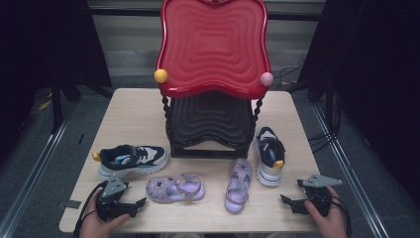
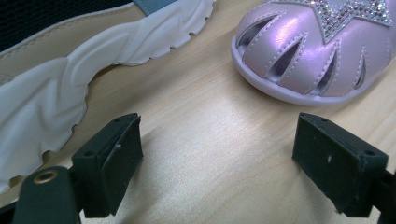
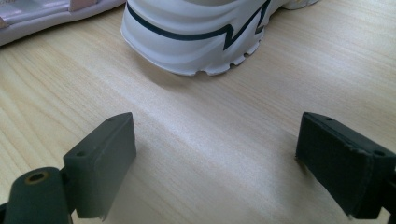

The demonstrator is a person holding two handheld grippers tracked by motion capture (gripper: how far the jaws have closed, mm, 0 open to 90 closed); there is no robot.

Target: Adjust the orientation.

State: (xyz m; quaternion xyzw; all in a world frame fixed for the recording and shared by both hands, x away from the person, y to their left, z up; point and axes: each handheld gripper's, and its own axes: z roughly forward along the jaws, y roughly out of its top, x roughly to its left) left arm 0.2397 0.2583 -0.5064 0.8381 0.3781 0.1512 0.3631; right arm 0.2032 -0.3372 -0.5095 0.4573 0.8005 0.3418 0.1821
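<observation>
Between your two hands stood a two-tier shoe rack (image 1: pixel 214 49), its red wavy top tray tipped up toward you with a yellow knob (image 1: pixel 161 76) and a pink knob (image 1: pixel 267 79) at its front corners, and a black tray (image 1: pixel 210 116) beneath.

Your left gripper (image 1: pixel 140 203) rested near the table's front left corner, jaws wide apart with only bare wood between them. Just ahead of it lay the lilac sandal (image 1: pixel 175 188), long axis across the table, its star-studded toe pointing toward that gripper; the navy-and-white sneaker (image 1: pixel 131 159) lay behind, parallel, toe to the right.

Your right gripper (image 1: pixel 286 200) sat near the front right corner, jaws equally spread and empty. The second sneaker (image 1: pixel 270 155) lay close ahead of it, running front to back, and the second sandal (image 1: pixel 237 185) lay beside that sneaker.

The table (image 1: pixel 133 111) was pale wood; grey carpet and dark curtains surrounded it.
</observation>
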